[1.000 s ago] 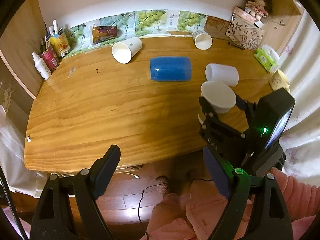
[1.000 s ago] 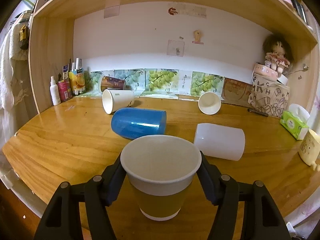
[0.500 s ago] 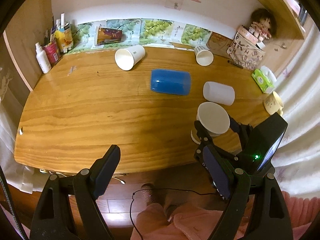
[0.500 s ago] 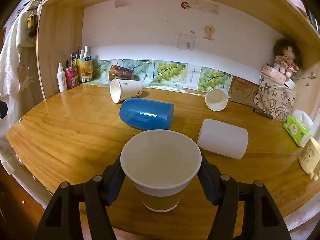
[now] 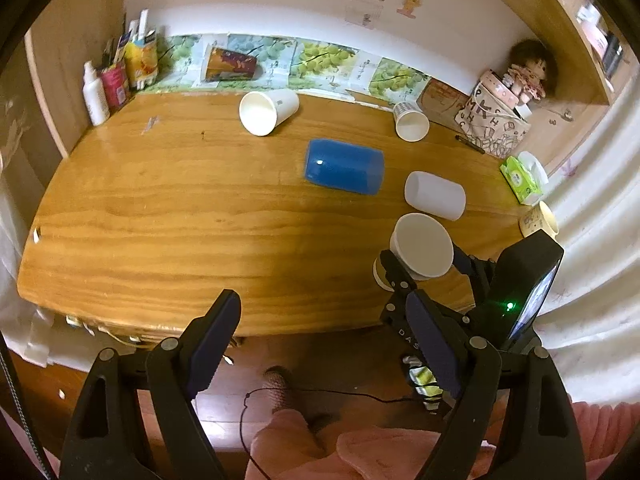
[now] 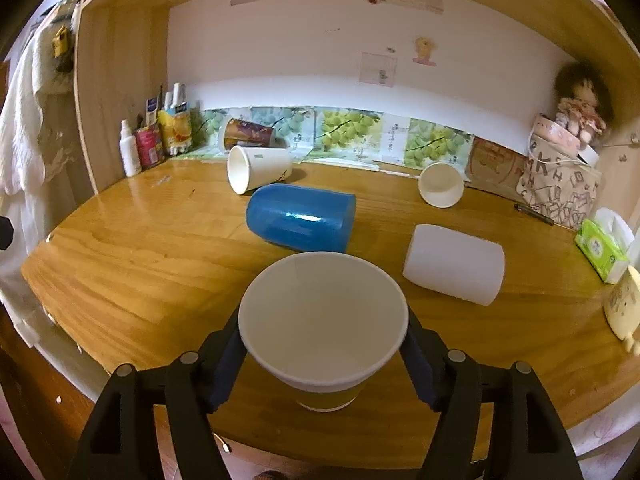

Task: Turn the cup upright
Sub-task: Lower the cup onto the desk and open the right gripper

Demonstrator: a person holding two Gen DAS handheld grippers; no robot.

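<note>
My right gripper (image 6: pixel 324 364) is shut on a paper cup (image 6: pixel 323 316) with a white inside and a yellow-brown band. The cup stands upright, mouth up, with its base on or just above the wooden table (image 6: pixel 140 264) near the front edge. The left wrist view shows the same cup (image 5: pixel 422 245) held by the right gripper (image 5: pixel 424 268) at the table's front right. My left gripper (image 5: pixel 320 340) is open and empty, held off the table's front edge, above the floor.
Several cups lie on their sides: a blue one (image 6: pixel 300 218), a white plastic one (image 6: pixel 454 264), a white paper one (image 6: pixel 256 168), a small one (image 6: pixel 440 190) and a brown one (image 6: pixel 248 134). Bottles (image 6: pixel 130 154) stand back left. A tissue pack (image 6: pixel 602 250), a cream mug (image 6: pixel 624 304) and a bag (image 6: pixel 560 188) stand at the right.
Both grippers have pulled back and risen, so more of the table shows. The right gripper has kept hold of the upright paper cup. The left gripper has stayed open.
</note>
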